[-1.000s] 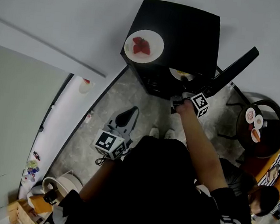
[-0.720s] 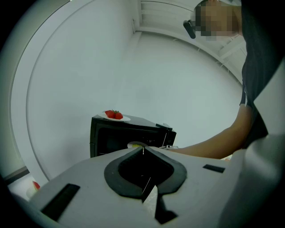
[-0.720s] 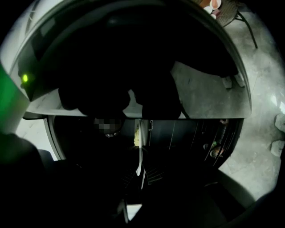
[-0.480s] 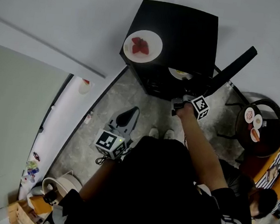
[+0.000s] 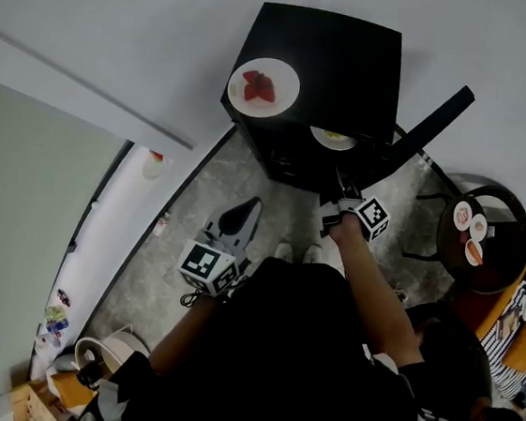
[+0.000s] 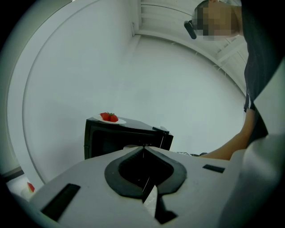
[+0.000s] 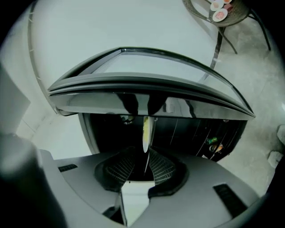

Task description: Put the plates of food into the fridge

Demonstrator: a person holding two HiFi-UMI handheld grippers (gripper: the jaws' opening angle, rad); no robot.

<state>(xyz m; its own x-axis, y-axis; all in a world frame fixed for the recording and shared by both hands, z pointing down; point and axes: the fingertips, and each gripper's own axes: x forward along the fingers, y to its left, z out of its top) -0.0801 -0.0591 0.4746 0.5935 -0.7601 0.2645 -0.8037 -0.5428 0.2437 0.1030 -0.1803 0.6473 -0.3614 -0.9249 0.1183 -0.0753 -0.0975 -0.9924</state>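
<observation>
A black mini fridge stands open, its door swung out to the right. A white plate of strawberries sits on its top. A plate of yellow food lies at the fridge mouth. In the right gripper view this plate shows edge-on. Its near rim runs between the nearly closed jaws of my right gripper, which is rolled on its side and shut on it. My left gripper hangs shut and empty by my left side, well short of the fridge.
A round dark table at the right carries several small plates of food. Small items sit in the door shelves. A person's striped sleeve shows at the far right. A pale rounded object is on the floor behind me.
In the head view my right hand and its marker cube have slid a little back toward me. The yellow-food plate shows in the same spot at the fridge mouth. The left gripper has stayed put.
</observation>
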